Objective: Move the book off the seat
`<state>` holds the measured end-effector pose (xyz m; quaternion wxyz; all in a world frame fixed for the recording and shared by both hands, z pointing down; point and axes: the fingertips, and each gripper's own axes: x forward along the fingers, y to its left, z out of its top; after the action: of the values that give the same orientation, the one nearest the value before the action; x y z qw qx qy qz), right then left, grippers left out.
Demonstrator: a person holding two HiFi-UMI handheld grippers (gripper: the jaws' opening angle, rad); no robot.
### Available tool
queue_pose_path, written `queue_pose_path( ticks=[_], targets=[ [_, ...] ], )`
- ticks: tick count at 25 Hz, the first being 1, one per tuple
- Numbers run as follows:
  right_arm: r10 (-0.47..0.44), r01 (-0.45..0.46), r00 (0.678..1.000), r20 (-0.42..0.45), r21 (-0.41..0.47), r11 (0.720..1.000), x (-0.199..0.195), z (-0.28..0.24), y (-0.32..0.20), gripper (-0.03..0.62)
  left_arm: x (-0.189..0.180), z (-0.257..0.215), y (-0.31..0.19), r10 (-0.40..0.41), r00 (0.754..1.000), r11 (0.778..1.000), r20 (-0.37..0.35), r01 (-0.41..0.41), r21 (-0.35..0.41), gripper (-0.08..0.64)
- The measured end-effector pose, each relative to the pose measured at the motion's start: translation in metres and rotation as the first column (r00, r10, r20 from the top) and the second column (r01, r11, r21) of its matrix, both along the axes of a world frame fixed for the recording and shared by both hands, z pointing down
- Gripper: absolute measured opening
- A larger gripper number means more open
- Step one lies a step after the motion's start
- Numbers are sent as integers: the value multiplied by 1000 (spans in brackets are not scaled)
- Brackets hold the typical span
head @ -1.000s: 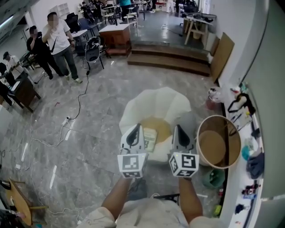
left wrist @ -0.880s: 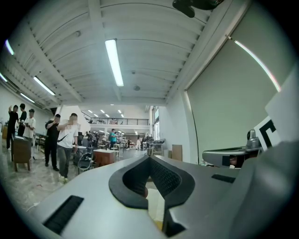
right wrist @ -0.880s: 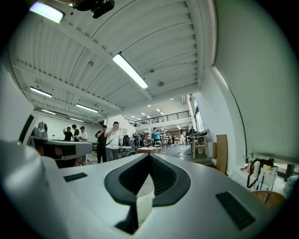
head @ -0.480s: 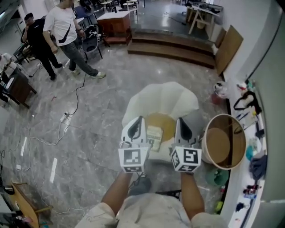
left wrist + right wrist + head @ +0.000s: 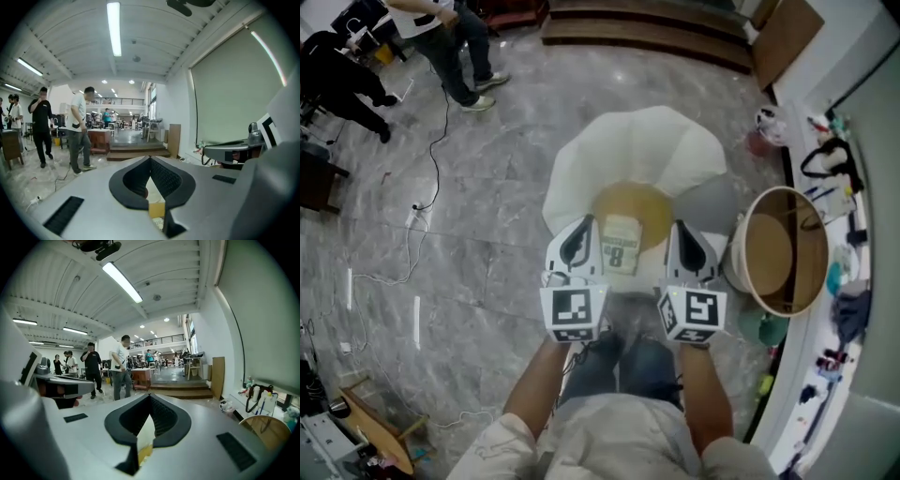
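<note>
A marble floor (image 5: pixel 487 234) is seen from steeply above. At the centre of the head view a white shell-shaped chair (image 5: pixel 633 150) is placed, with a round yellow seat cushion (image 5: pixel 652 202) set in it. The book (image 5: pixel 621 248), pale with dark print on its cover, is laid flat on the front part of that cushion, toward 6 o'clock of the seat.

Two grippers are held by a person's bare forearms, which enter from 6 o'clock. The left gripper (image 5: pixel 584 228) is shown just beside the book at its 9 o'clock, and the right gripper (image 5: pixel 680 231) at its 3 o'clock, a little further off. Both are pointed toward 12 o'clock, so the book is framed between their tips. In each gripper view the two jaws are seen pressed together at their tips, with nothing clamped between them; only slivers of the pale chair and the yellow cushion are visible through the gap below.

At 3 o'clock of the chair a round tan tub (image 5: pixel 783 248) is stood, close to the chair's side. Beyond it a white counter (image 5: pixel 862 281) strewn with small items is seen. At 10 o'clock two people (image 5: pixel 441 37) are standing, and a cable (image 5: pixel 427 178) is trailed across the floor.
</note>
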<state>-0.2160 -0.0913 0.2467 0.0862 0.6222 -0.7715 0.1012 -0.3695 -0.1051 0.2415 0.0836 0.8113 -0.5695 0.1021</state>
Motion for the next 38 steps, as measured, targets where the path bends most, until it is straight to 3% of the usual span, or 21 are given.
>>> queue_pose_path(
  ticks=[7,14,20,28,38],
  targets=[
    [-1,2,1000,4,-133,991,20,104,-42,3,17,106,-35,-20,1000,988,4,20,-153,4],
    [-11,13,1000,7,-293,956,36,232,-64,5,27,231,-50,-71,997,945,16,72,-318,5],
    [-78,85,996,32,-405,910,30,348,-64,24,36,350,-53,-68,997,896,25,72,-439,17],
    [-127,128,991,38,-526,841,13,496,-46,82,26,508,-34,-63,998,813,31,70,-579,127],
    [-104,140,990,94,-652,745,8,622,-19,184,21,644,-18,-58,998,721,-6,38,-691,246]
  ],
)
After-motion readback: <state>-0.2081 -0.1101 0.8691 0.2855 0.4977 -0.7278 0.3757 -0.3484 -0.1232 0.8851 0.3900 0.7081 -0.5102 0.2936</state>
